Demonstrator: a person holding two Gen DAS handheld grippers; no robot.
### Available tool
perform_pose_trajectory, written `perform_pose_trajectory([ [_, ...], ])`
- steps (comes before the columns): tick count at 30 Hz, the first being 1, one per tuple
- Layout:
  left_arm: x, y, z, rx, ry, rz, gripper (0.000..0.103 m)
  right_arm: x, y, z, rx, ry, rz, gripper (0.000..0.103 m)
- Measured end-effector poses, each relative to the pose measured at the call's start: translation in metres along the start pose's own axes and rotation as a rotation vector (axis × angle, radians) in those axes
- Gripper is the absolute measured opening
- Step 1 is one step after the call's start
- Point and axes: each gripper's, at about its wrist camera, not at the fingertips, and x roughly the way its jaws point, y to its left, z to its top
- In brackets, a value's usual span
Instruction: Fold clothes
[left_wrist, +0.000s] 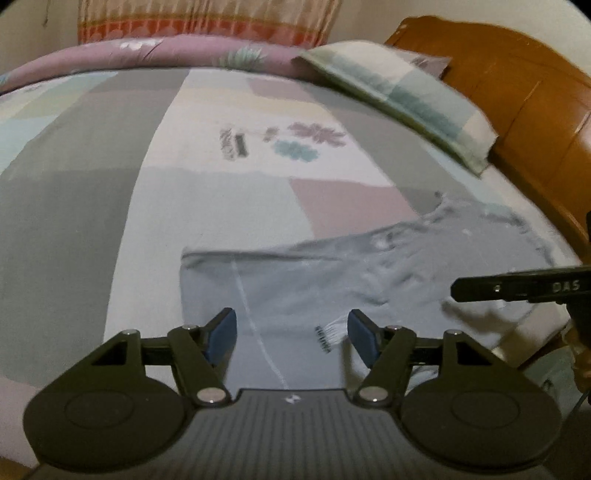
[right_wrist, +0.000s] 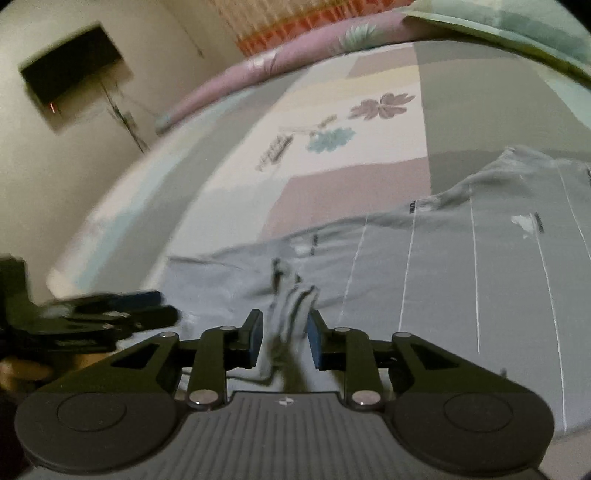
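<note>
The grey garment (right_wrist: 424, 273) is spread on the bed (left_wrist: 229, 206), long axis running right. A bunched fold is seen between the right hand-held gripper (right_wrist: 284, 339), jaws part-closed; the left hand-held gripper (left_wrist: 291, 332) is held wide open, empty, directly above the hem.

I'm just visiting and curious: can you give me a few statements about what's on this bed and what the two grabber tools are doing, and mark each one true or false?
1. A grey garment lies on the bed. True.
2. The left gripper is clamped tight on the cloth. False: its jaws stand apart over the garment, nothing pinched.
3. A bunched fold of cloth rises between the fingers of the right gripper. True.
4. The garment has thin pale lines across it. True.
5. The pillow lies on the garment. False: it sits apart, by the wooden headboard.
</note>
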Motion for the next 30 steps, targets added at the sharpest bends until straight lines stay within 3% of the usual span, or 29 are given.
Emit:
perform_pose_trajectory([
  [2,-0.004,-0.004,0.002,0.017,-0.004,-0.003,0.067,-0.010,-0.004,-0.004,0.054,-0.002,0.073,0.030],
  [5,-0.008,-0.008,0.002,0.028,-0.009,-0.010,0.067,-0.003,-0.013,-0.014,0.154,0.066,0.162,0.030],
  [10,-0.009,-0.011,0.000,0.029,-0.009,-0.017,0.067,0.014,-0.032,-0.024,0.284,0.111,0.196,0.030],
  [17,-0.011,-0.009,-0.002,0.020,-0.007,-0.017,0.067,0.028,-0.045,-0.023,0.388,0.092,0.226,0.028],
  [19,-0.012,-0.010,-0.002,0.022,-0.007,-0.019,0.067,0.026,-0.040,-0.023,0.363,0.072,0.210,0.020],
  [20,-0.013,-0.010,-0.003,0.024,-0.006,-0.023,0.067,0.025,-0.037,-0.022,0.347,0.065,0.200,0.005],
  [26,-0.016,-0.013,-0.005,0.047,-0.007,-0.034,0.068,0.008,-0.024,-0.018,0.288,0.033,0.207,0.001],
  [30,-0.013,-0.015,-0.006,0.058,0.000,-0.037,0.068,0.005,-0.026,-0.025,0.285,0.059,0.199,0.001],
])
